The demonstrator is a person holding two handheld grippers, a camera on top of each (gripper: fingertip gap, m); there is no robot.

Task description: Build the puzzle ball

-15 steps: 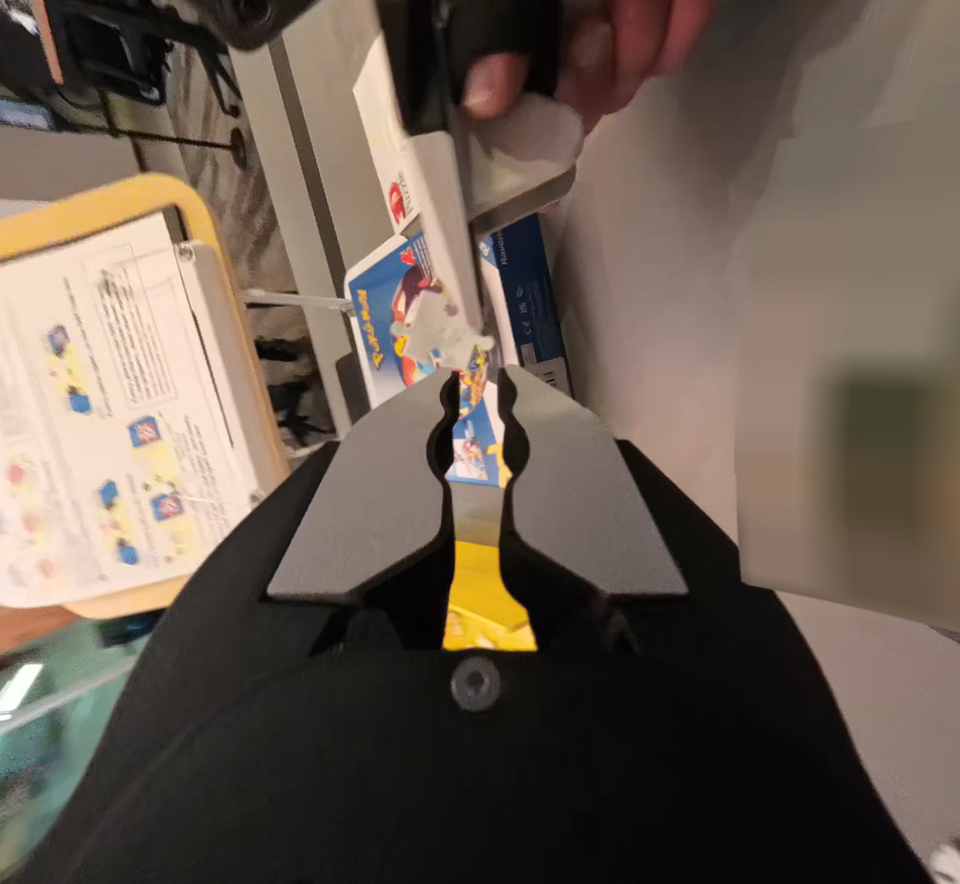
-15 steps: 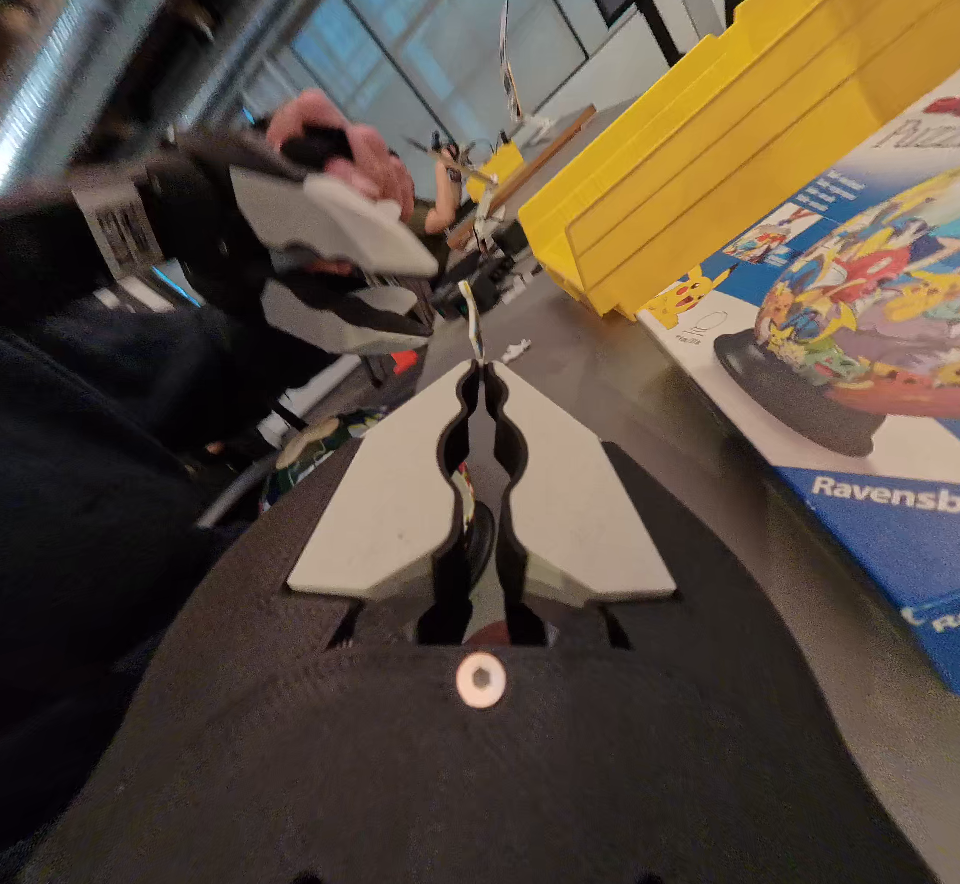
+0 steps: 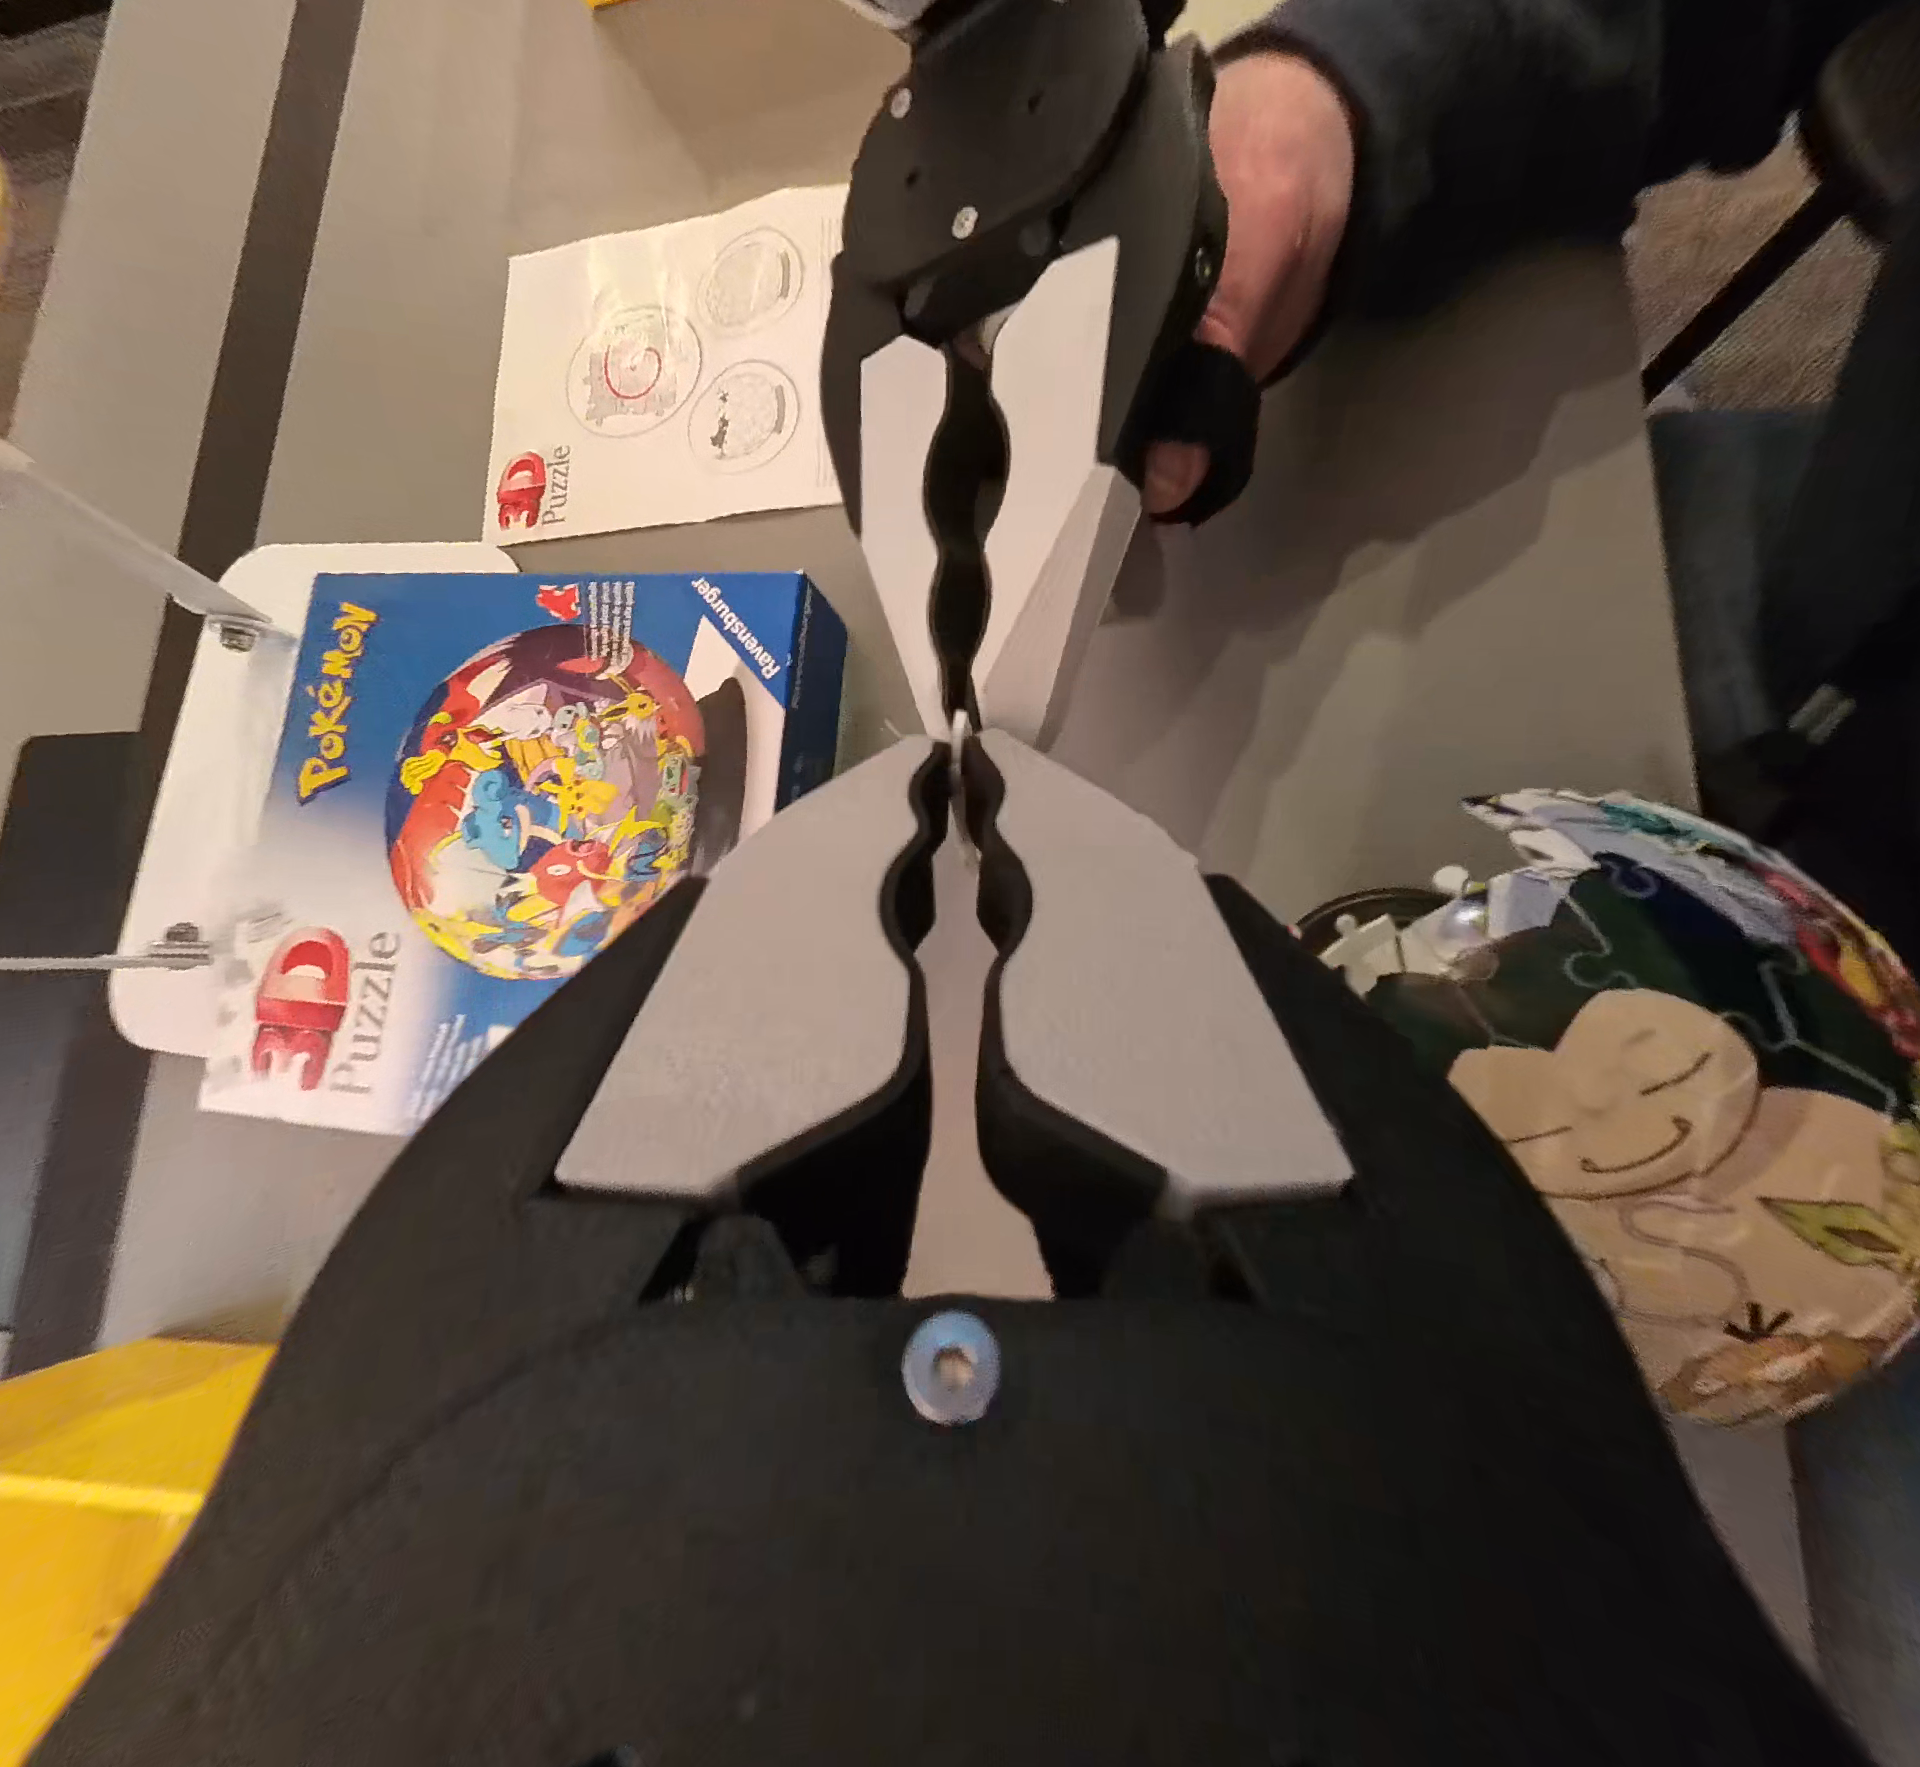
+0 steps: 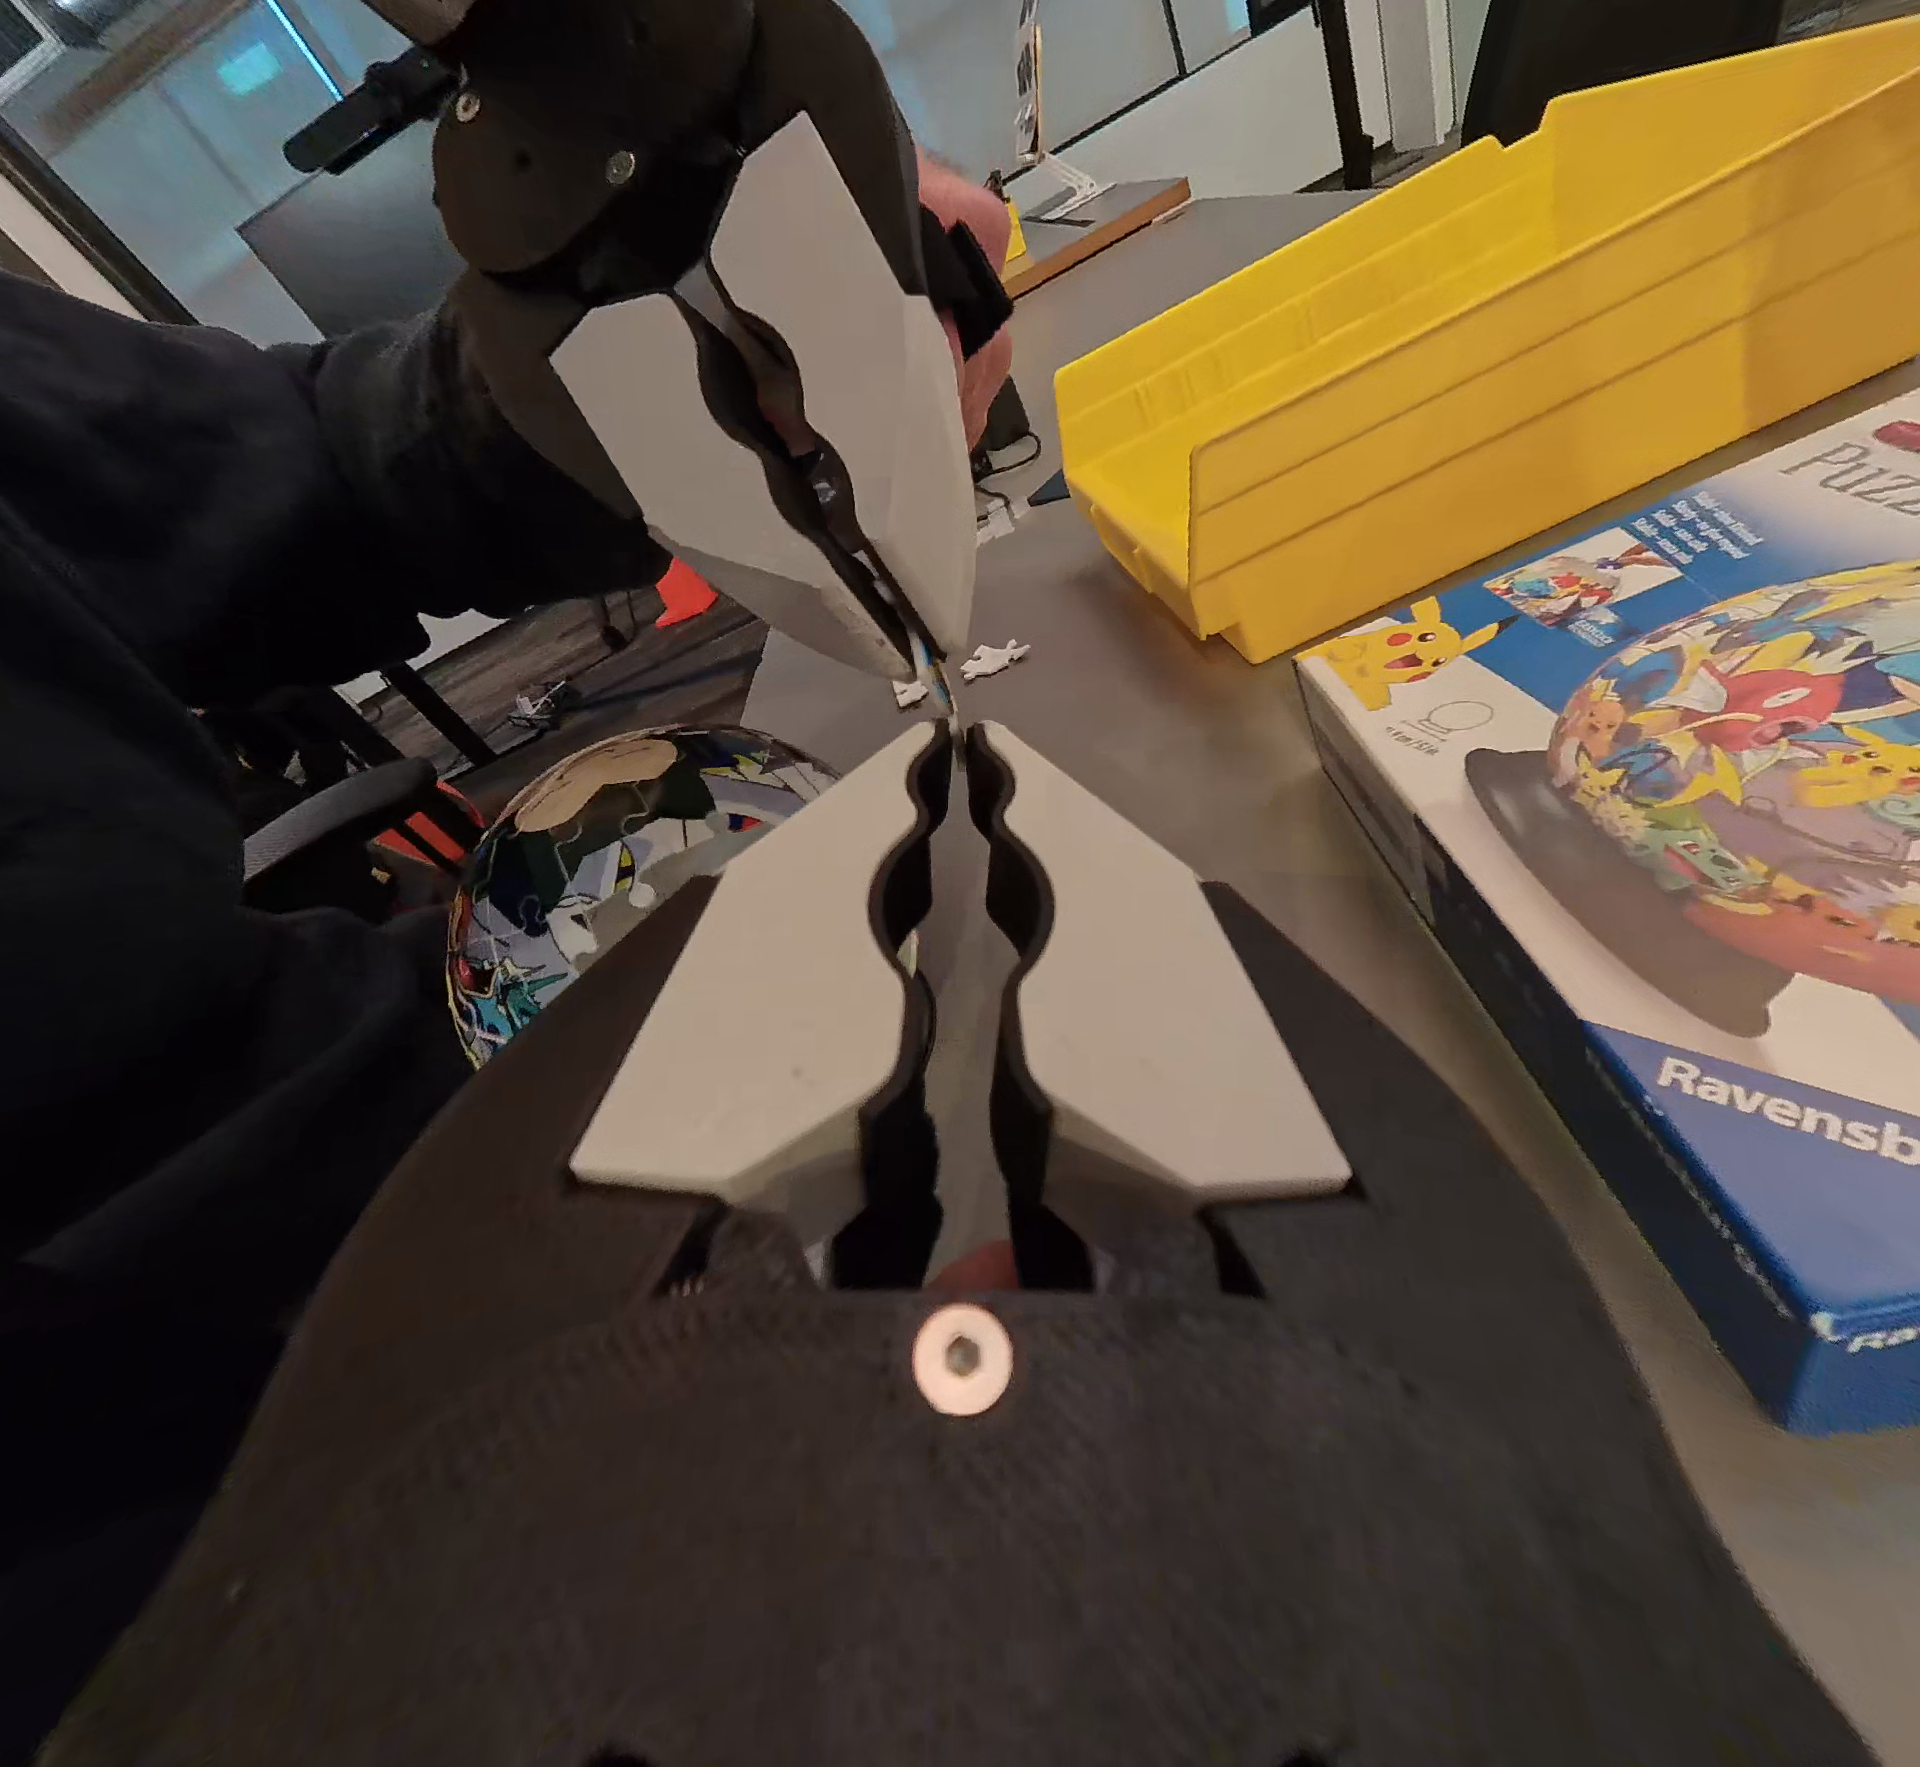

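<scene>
A small white puzzle piece (image 3: 962,808) is held edge-on between the tips of both grippers, which meet nose to nose above the grey table. My left gripper (image 3: 956,767) is shut on it; it also shows in the right wrist view (image 4: 925,668), coming in from the upper left with the piece (image 4: 941,684) in its tips. My right gripper (image 4: 961,732) is shut on the piece's other edge, and it comes down from the top of the left wrist view (image 3: 958,718). The partly built puzzle ball (image 3: 1662,1094) sits beside them, low at the person's side (image 4: 623,834).
The puzzle box (image 3: 520,834) lies on the table (image 4: 1195,782), on the right in the right wrist view (image 4: 1662,938). A yellow bin (image 4: 1455,367) stands behind it. An instruction sheet (image 3: 665,387) lies past the box. Loose white pieces (image 4: 992,657) lie near the grippers' tips. Less than 4 cm separates the two grippers' tips.
The two grippers have come together tip to tip. My left gripper has turned towards the table and closed on the piece that my right gripper was holding.
</scene>
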